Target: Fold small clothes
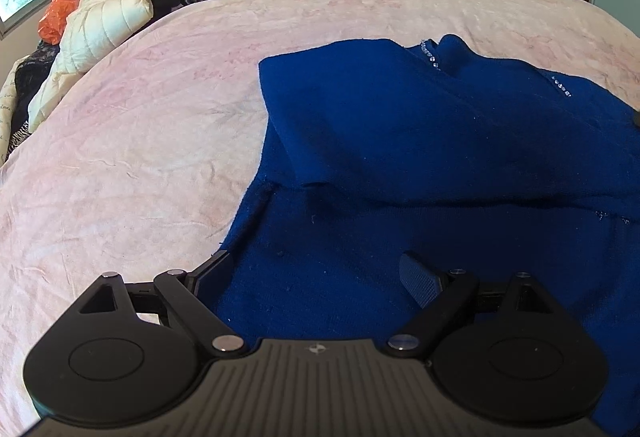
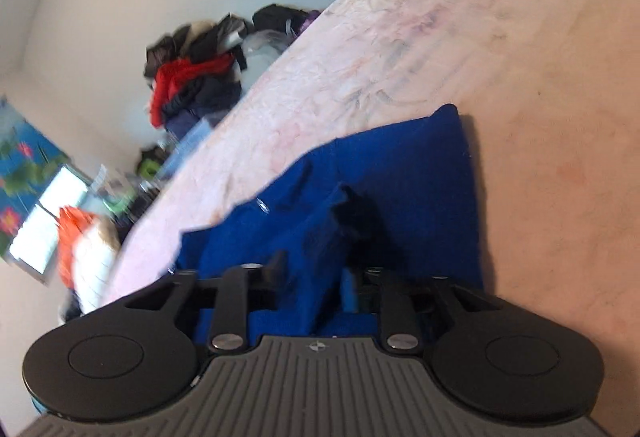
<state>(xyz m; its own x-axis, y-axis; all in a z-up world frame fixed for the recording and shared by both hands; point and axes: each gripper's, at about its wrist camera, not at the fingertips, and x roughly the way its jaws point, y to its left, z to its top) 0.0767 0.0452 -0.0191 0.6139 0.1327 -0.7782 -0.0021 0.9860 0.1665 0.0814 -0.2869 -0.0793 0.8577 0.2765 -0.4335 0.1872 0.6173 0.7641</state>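
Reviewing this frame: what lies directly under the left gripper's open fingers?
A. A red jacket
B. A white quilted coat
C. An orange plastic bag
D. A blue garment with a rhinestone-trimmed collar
D: in the left wrist view the left gripper stands wide open over the blue garment, spread partly folded on the pink bedspread.

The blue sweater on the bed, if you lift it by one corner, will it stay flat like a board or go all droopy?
Probably droopy. The blue sweater already lies folded over itself with soft creases, so it looks floppy. It seems knitted and fuzzy, so it likely won't slip much on the pink bedspread. The tiny sparkly beads near its neck might snag.
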